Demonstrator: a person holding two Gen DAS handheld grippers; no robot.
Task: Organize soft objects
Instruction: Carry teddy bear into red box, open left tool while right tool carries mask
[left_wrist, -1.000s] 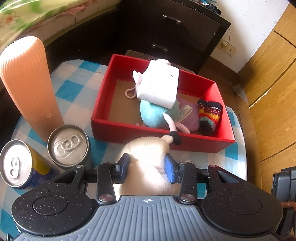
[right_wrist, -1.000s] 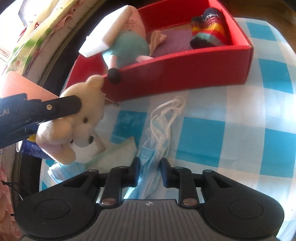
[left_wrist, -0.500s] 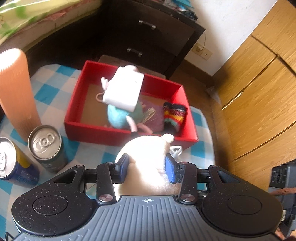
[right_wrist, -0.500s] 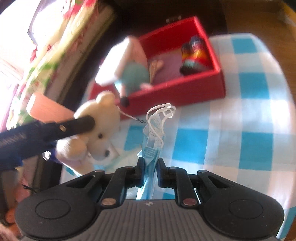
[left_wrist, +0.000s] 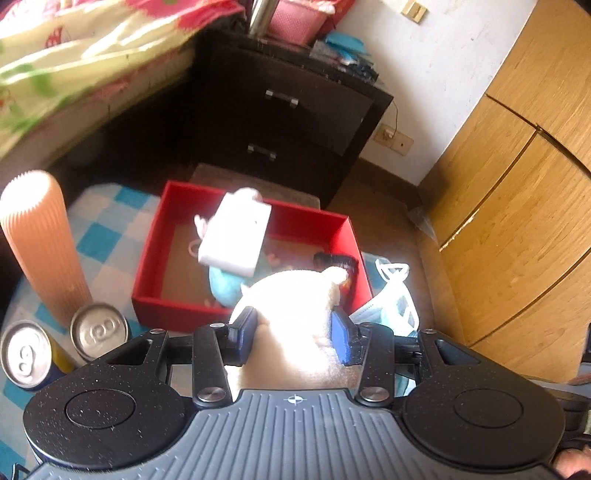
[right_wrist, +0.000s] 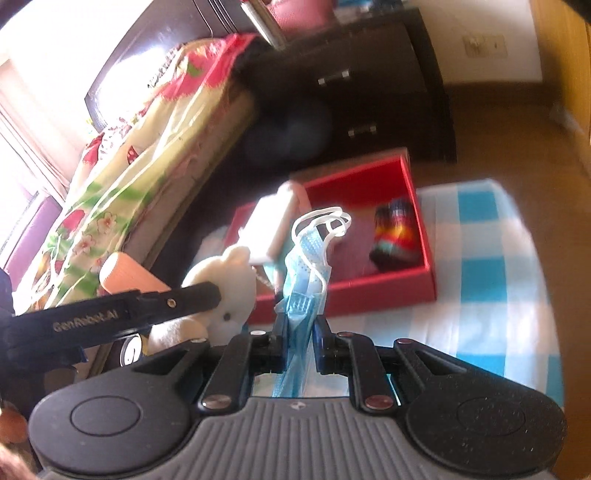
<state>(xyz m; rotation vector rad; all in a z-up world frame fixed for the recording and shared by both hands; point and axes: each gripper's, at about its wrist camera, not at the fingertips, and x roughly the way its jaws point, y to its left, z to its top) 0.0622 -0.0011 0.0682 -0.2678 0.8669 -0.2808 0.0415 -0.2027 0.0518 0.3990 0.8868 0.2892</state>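
Left gripper (left_wrist: 293, 330) clamped on a cream bear (left_wrist: 295, 314) and right gripper (right_wrist: 300, 334) pinched on a blue mask (right_wrist: 304, 280), both held above the checked table (right_wrist: 480, 295) just before the red box (right_wrist: 421, 280) holding a sock (right_wrist: 393, 236) and plush (left_wrist: 225, 284).

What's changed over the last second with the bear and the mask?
Both claws rose: the left claw lifted the teddy bear, and the right claw lifted the face mask off the checked tablecloth. Both grips held. The red box stayed put.
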